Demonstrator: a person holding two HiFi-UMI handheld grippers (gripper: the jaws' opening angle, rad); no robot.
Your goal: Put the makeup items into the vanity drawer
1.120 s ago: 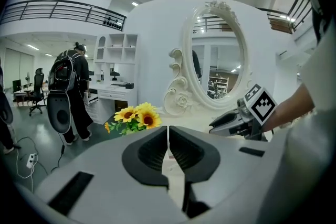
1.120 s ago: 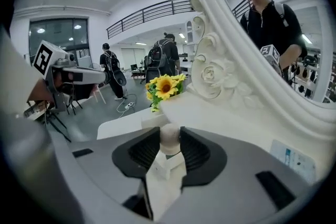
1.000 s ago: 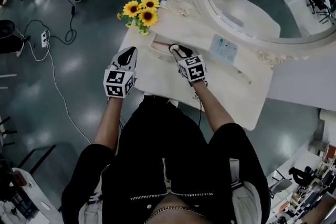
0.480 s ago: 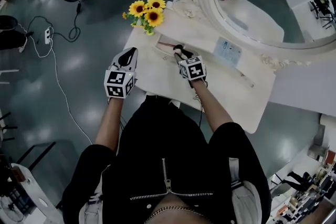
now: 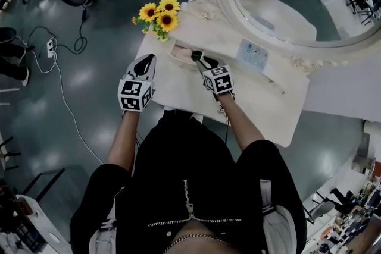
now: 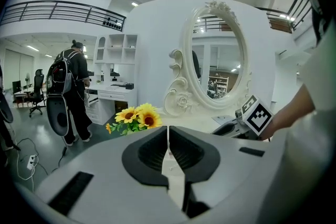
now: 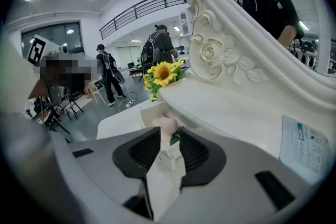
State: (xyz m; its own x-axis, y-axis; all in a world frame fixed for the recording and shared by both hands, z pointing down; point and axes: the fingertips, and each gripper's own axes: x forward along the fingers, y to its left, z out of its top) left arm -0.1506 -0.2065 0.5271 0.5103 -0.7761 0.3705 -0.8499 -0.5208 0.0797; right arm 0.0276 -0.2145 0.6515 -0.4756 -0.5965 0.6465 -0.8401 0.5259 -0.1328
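Note:
The white vanity table [image 5: 250, 98] has a small drawer [image 5: 178, 52] open at its far left, with a pinkish item [image 7: 167, 124] inside. My right gripper [image 5: 196, 57] hovers at the drawer's near edge. Its jaws have just been closing and now hold a small white box [image 7: 167, 157] with a dark green end. My left gripper [image 5: 143, 65] hangs just off the table's left edge. It is shut with nothing in it; only a thin slit shows between its fingers [image 6: 152, 152].
A bunch of sunflowers [image 5: 159, 13] stands beside the drawer. The big oval mirror [image 5: 286, 3] lines the table's far side, with a printed card [image 5: 252, 55] lying below it. A cable [image 5: 65, 98] and a power strip run over the floor at left.
Both grippers stay almost where they were. The head view swings slightly.

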